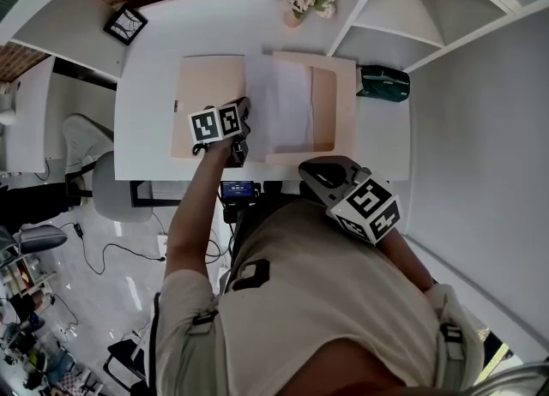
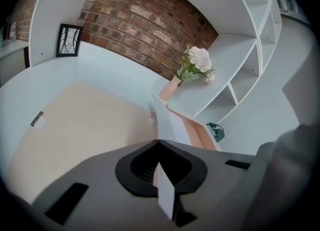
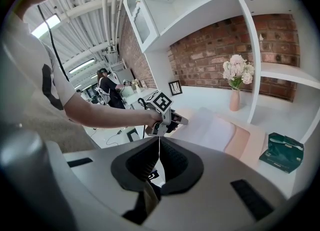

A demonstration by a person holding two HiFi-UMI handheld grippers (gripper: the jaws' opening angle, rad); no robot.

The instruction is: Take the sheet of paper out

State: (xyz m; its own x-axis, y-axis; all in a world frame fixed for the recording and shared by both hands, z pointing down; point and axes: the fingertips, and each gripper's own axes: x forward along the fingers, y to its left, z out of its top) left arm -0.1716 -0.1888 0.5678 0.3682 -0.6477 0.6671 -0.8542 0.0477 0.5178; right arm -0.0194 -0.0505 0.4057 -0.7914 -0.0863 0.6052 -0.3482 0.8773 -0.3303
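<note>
- Spanning the head view, the white desk [image 1: 154, 51] carries an open beige folder [image 1: 206, 86]
- sheet of paper [image 1: 283, 107] lies across the folder's middle, its left edge raised
- left hand-held gripper [image 1: 244, 120] pinches that edge between closed jaws
- right hand-held gripper [image 1: 309, 168] hangs at the desk's near edge, jaws together, empty

brick wall [image 2: 140, 25] | white shelves [image 2: 235, 55] | white desk [image 1: 154, 60] | floor [image 1: 116, 296] possibly tiled

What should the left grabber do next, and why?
Probably lift and pull the sheet of paper clear of the folder. The left gripper is shut on its edge, while most of it lies on the open folder.
</note>
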